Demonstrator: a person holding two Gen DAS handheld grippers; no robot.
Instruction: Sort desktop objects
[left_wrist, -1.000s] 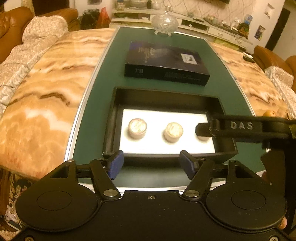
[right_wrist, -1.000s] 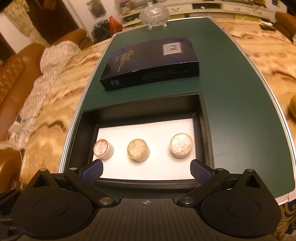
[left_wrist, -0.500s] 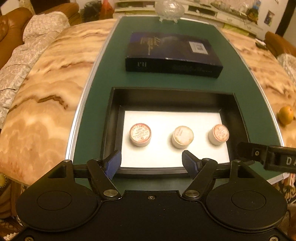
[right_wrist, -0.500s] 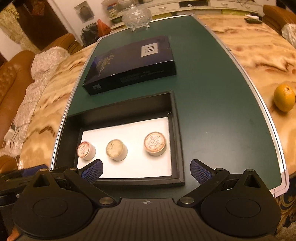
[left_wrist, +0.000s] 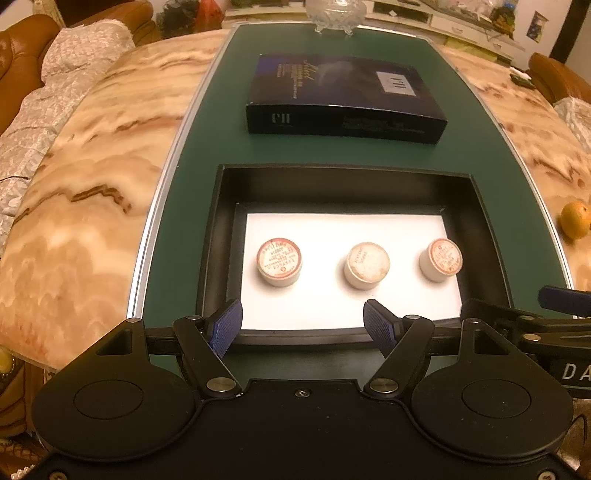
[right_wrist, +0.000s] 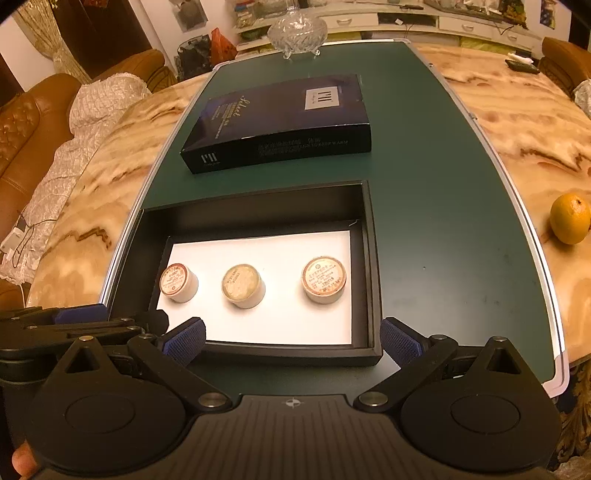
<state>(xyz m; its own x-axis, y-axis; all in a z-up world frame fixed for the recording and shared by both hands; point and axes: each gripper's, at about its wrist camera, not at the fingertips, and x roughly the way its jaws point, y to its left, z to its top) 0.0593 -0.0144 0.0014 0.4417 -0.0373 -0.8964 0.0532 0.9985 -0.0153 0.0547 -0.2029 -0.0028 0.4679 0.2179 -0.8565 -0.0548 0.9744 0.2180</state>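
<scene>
Both hand-held grippers hover at the near edge of the shallow black rectangular tray (left_wrist: 218, 236), and I use that tray as my landmark. On my left gripper (left_wrist: 303, 325) the blue pads have just been spreading; they stand apart with nothing between them, above the tray's near wall. My right gripper (right_wrist: 291, 338) hangs over the tray's near right corner, its blue pads set wide and empty too.

Inside the tray lies a white sheet of paper (right_wrist: 266, 251), and on it three small round white jars stand upright in a row, well apart from each other. I see the red-printed lid jar (left_wrist: 279, 262) toward the tray's left side, the pale plain-lidded jar (left_wrist: 366, 265) in the middle, and the orange-rimmed jar (left_wrist: 440, 260) near the tray's right wall.

Beyond the tray's far wall a flat dark navy cardboard box (left_wrist: 343, 96) lies on the dark green tabletop panel (right_wrist: 443, 221), apart from the tray. Farther past that box stands a clear cut-glass bowl (right_wrist: 297, 31). Right of the tray, on the marbled beige surface (left_wrist: 92, 184) off the green panel, sits an orange fruit (right_wrist: 570, 218).
</scene>
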